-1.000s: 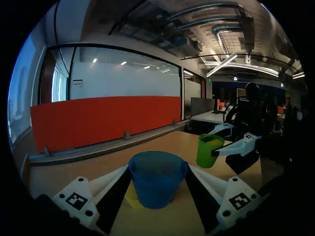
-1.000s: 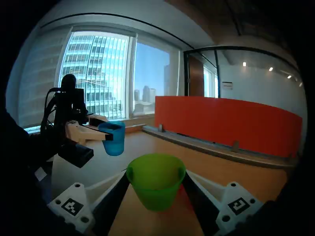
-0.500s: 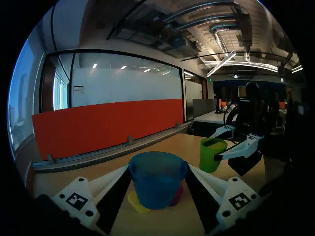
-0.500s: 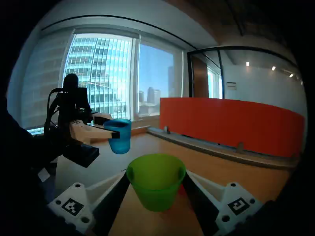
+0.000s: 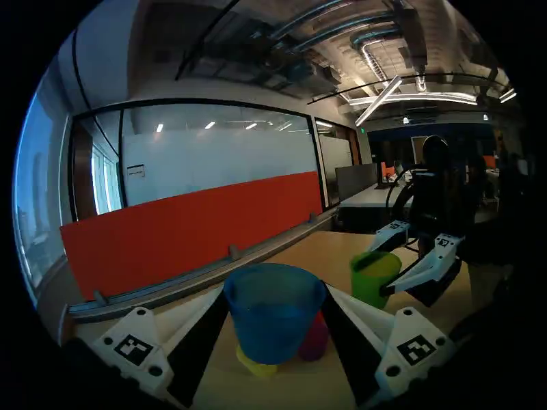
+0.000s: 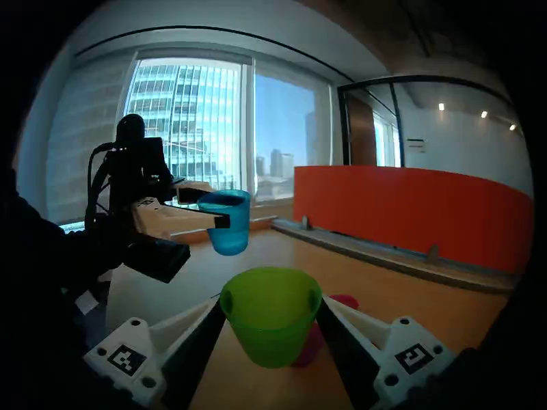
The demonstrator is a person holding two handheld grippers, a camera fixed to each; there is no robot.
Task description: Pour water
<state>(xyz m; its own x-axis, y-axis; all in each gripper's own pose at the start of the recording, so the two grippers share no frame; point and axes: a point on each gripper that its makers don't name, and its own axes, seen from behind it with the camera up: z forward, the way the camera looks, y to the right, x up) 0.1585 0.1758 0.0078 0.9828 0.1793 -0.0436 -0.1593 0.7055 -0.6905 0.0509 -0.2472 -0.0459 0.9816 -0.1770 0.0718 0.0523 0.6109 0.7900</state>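
blue cup (image 5: 273,318) stands upright in the left gripper (image 5: 273,299), both fingers pressed to its sides; its lower part looks darker, perhaps water, though i cannot be sure. green cup (image 6: 271,328) is clamped the same way in the right gripper (image 6: 271,303). in the right gripper view the blue cup hangs at 11 o'clock of the green one, near but apart, over the wooden table (image 6: 383,273). this looks like the approach before pouring; the next move calls for bringing the blue rim over the green mouth, then tipping slowly.
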